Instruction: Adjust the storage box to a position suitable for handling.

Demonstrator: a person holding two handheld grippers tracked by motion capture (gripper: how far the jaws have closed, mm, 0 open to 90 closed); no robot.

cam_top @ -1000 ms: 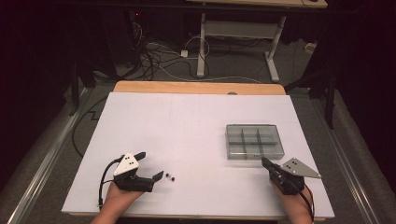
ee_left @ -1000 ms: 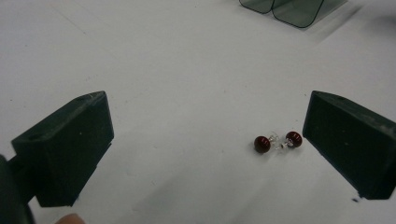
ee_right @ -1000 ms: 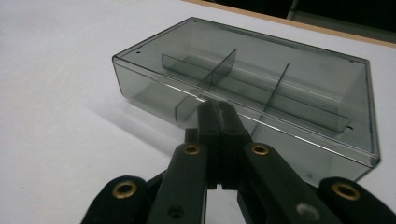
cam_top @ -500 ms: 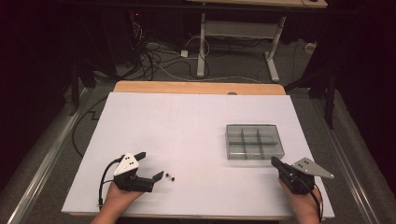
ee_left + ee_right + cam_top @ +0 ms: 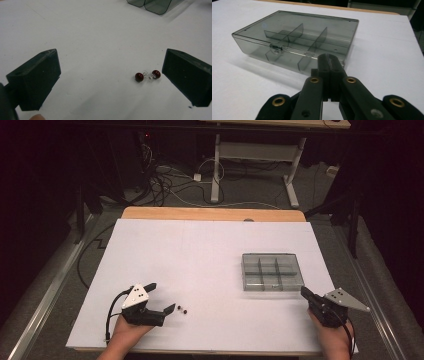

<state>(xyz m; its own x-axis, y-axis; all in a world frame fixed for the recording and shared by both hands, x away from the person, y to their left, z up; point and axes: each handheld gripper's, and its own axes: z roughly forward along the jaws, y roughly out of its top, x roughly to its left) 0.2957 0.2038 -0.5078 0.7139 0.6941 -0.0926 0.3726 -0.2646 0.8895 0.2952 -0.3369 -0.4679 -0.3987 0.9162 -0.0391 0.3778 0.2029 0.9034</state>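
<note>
Moved since earlier frame: right gripper (image 5: 306,293) has slid toward the near right corner of the counter (image 5: 200,250), away from the compartment box (image 5: 272,271); left gripper (image 5: 161,298), beads and box lie as they did.
Left gripper: rests low at the near left of the counter, jaws spread wide, nothing between the pads pressed or held; a hand (image 5: 125,335) grips it from the near edge, black cable looping off its left side.
Beads: two small dark red beads (image 5: 147,75) joined by a clear bit of wire or clasp, lying flat on the white counter; in the left gripper view they sit in the open gap, close to the right-hand jaw, not touching it.
Right gripper: jaws pressed together, tips meeting, holding nothing; in the right gripper view (image 5: 329,61) the tips stand just short of the box's near wall, whether touching I cannot tell.
Compartment box: smoke-tinted clear plastic, lid down, small clasp (image 5: 276,49) on its long side, dividers showing through the lid; sits right of centre on the counter, well apart from the beads.
Box contents: compartments look bare through the lid.
Counter: white sheet over a wooden top, wood strip showing at the far edge.
</note>
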